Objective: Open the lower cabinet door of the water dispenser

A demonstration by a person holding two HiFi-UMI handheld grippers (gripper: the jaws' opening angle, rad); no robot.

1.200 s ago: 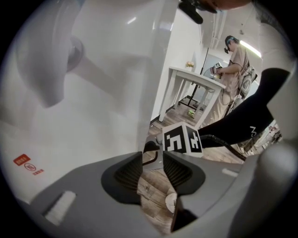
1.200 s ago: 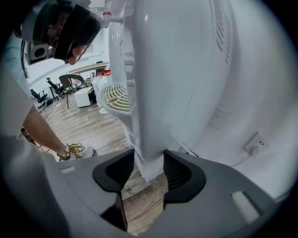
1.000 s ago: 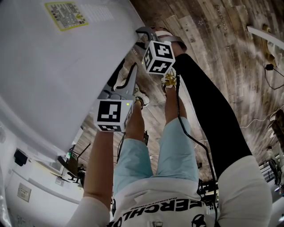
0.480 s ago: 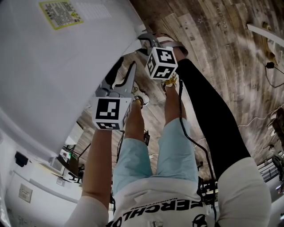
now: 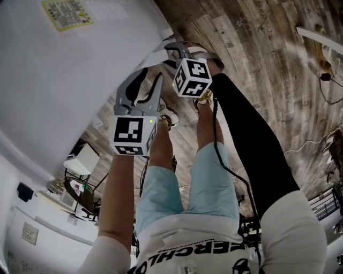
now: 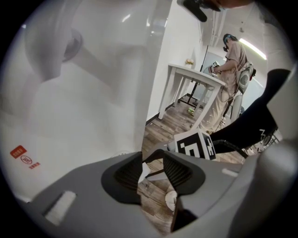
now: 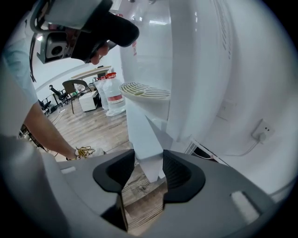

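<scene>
Presently right tongs (image 7: 148,173), held low, grip the door (image 7: 139,128) edge; left tongs (image 6: 152,170) alongside, slightly apart; yellow label (image 5: 60,12) illegible

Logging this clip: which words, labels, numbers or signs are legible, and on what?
"ERCHLO", cut off both ends: print on the person's shirt.
Yellow label on the water dispenser: too small to read.
Red sticker on the water dispenser: blurred, unreadable.
Small plate on a white unit, lower left: unreadable.
Marker cubes: patterns only, no words.
</scene>
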